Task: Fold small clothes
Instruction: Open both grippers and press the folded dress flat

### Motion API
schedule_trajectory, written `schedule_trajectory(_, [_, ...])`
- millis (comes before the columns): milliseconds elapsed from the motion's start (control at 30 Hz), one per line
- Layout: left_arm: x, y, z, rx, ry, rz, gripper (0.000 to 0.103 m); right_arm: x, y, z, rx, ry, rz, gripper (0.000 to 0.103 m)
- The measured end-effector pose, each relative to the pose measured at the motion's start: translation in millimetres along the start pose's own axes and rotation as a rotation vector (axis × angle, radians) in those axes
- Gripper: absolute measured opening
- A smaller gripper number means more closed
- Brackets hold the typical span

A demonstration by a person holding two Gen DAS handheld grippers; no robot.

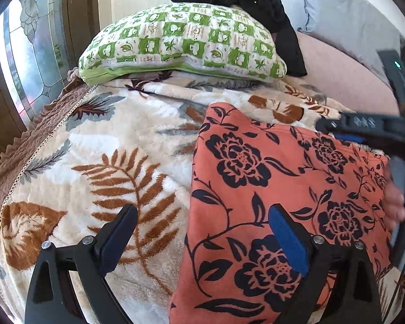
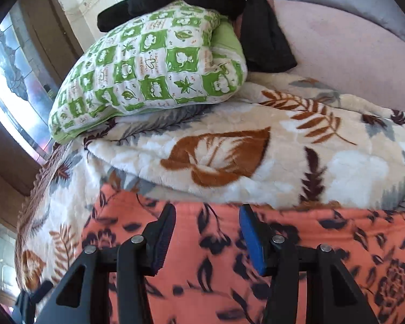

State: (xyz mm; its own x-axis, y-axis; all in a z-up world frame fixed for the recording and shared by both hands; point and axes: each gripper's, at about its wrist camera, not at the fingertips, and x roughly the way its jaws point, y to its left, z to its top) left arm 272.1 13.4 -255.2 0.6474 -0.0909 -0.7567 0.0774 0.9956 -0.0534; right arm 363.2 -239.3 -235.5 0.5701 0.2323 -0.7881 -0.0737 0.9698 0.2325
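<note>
An orange cloth with black flowers [image 1: 278,189] lies folded flat on the leaf-print blanket [image 1: 100,145]. My left gripper [image 1: 202,216] is open, hovering over the cloth's left edge, one finger over the blanket and one over the cloth. My right gripper [image 2: 208,216] is open and empty above the same cloth [image 2: 216,264], near its far edge. The right gripper also shows at the right edge of the left wrist view [image 1: 364,127], over the cloth's far right corner.
A green-and-white patterned pillow [image 1: 181,40] lies at the head of the bed with a black garment [image 1: 245,2] draped over it. A pink sheet [image 2: 351,48] and a grey pillow [image 1: 345,8] are at the back right. A stained-glass window [image 1: 29,62] is left.
</note>
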Motion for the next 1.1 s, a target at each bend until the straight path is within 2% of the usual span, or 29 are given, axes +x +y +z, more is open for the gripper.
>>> schedule_trajectory(100, [-8, -15, -4, 0.010, 0.001, -0.030, 0.097, -54, -31, -42, 0.016, -0.011, -0.027, 0.050])
schedule_trajectory(200, [-19, -40, -12, 0.073, -0.019, -0.045, 0.097, -92, -61, -84, 0.074, 0.001, -0.053, 0.044])
schedule_trajectory(267, [-22, -56, -19, 0.109, -0.011, -0.044, 0.097, -102, -72, -112, 0.086, 0.021, -0.096, 0.044])
schedule_trajectory(367, [-5, -74, -33, 0.136, 0.086, -0.058, 0.097, -88, -92, -152, 0.137, 0.114, -0.114, 0.044])
schedule_trajectory(400, [4, -80, -40, 0.157, 0.129, -0.037, 0.098, -87, -98, -162, 0.165, 0.094, -0.088, 0.044])
schedule_trajectory(433, [9, -86, -45, 0.183, 0.120, 0.003, 0.099, -93, -100, -167, 0.169, 0.043, -0.074, 0.044])
schedule_trajectory(500, [6, -94, -50, 0.214, 0.045, 0.050, 0.103, -92, -97, -162, 0.154, 0.069, -0.090, 0.045])
schedule_trajectory(600, [9, -91, -52, 0.170, 0.042, 0.041, 0.103, -91, -95, -156, 0.153, 0.090, -0.097, 0.045])
schedule_trajectory(733, [13, -93, -49, 0.182, 0.033, 0.048, 0.103, -99, -101, -153, 0.182, 0.048, -0.081, 0.044])
schedule_trajectory(800, [16, -93, -47, 0.173, 0.041, 0.046, 0.103, -105, -107, -148, 0.187, 0.000, -0.132, 0.044])
schedule_trajectory(900, [20, -95, -44, 0.176, 0.045, 0.047, 0.103, -109, -125, -143, 0.238, -0.029, -0.201, 0.044])
schedule_trajectory(1000, [21, -95, -43, 0.182, 0.048, 0.041, 0.103, -106, -146, -140, 0.295, -0.035, -0.277, 0.044])
schedule_trajectory(1100, [22, -94, -42, 0.190, 0.051, 0.034, 0.103, -95, -155, -139, 0.310, -0.011, -0.285, 0.044])
